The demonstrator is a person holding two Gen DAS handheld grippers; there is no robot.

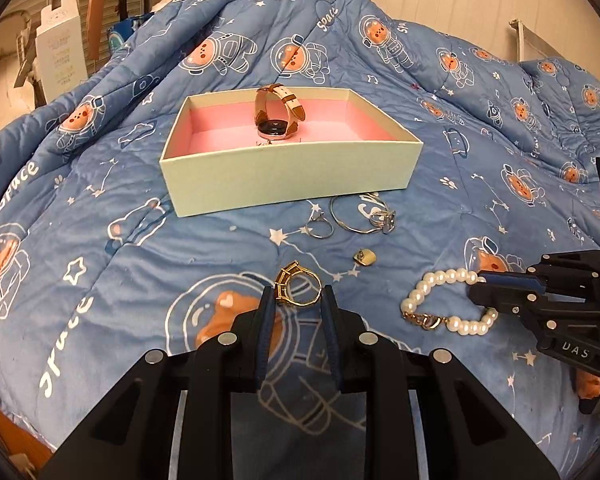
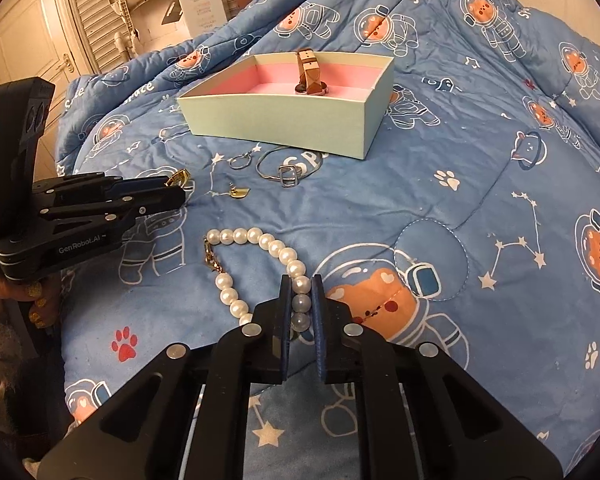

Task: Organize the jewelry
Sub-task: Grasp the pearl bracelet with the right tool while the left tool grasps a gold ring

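In the left wrist view the left gripper (image 1: 298,294) sits at 6 o'clock, its two blue-padded fingers (image 1: 265,320) set on either side of a gold ring (image 1: 298,288). The ring stands tilted on the blue quilt (image 1: 140,280) between the fingertips, and both pads appear to touch it, so the jaws look clamped on the ring. At 3 o'clock the right gripper (image 1: 485,286) reaches in from the side, its tips on a pearl bracelet (image 1: 444,304) lying on the quilt. Just past the ring, toward 1 o'clock, lies a small gold stud (image 1: 365,257). Farther on are a thin silver ring (image 1: 319,226), a bangle (image 1: 358,214) and a square-topped silver ring (image 1: 385,219) resting on the bangle's edge, all just in front of the box (image 1: 292,178). The box is pale green outside and pink inside, and a watch (image 1: 276,110) with a tan strap stands in it near the far wall.

In the right wrist view the right gripper (image 2: 301,292) at 6 o'clock has narrow-set fingers (image 2: 318,312) pinching a run of pearls of the bracelet (image 2: 260,240), whose loop curves away toward 11 o'clock with its gold clasp (image 2: 211,256) on the left. At 9 o'clock the left gripper (image 2: 180,184) shows the gold ring (image 2: 178,178) at its tips. Beyond lie the stud (image 2: 240,192), the rings and bangle (image 2: 288,164), then the box (image 2: 284,124) at 12 o'clock.
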